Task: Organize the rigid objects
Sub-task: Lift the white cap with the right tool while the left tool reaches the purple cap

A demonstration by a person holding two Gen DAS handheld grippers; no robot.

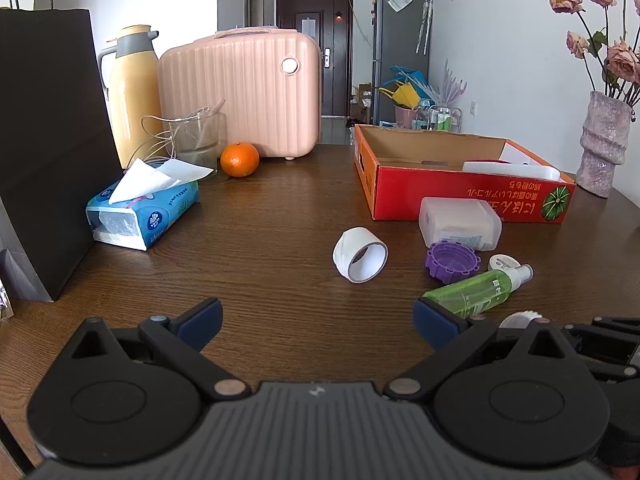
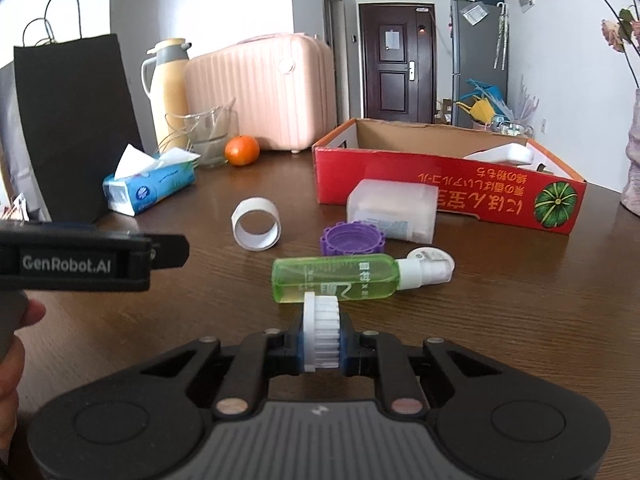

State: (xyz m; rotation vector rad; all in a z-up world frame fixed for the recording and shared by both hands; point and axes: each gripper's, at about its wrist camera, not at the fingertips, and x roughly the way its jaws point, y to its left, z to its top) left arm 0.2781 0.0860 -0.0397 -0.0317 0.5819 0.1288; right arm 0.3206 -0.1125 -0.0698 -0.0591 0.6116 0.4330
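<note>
My right gripper [image 2: 322,350] is shut on a white ribbed cap [image 2: 321,330], held upright just above the table, near a green spray bottle [image 2: 340,278] lying on its side. My left gripper [image 1: 318,322] is open and empty, low over the table in front of a white tape roll [image 1: 360,255]. A purple ribbed lid [image 1: 452,262], a small round white lid [image 1: 503,262] and a clear plastic box [image 1: 460,222] lie in front of the red cardboard box [image 1: 460,196]. A white object [image 1: 510,170] lies inside the red box.
A tissue pack [image 1: 142,210], black paper bag [image 1: 48,152], glass beaker [image 1: 196,142], orange [image 1: 239,159], yellow thermos [image 1: 132,92] and pink case [image 1: 240,96] stand along the left and back. A vase with dried roses [image 1: 602,144] stands at the right edge.
</note>
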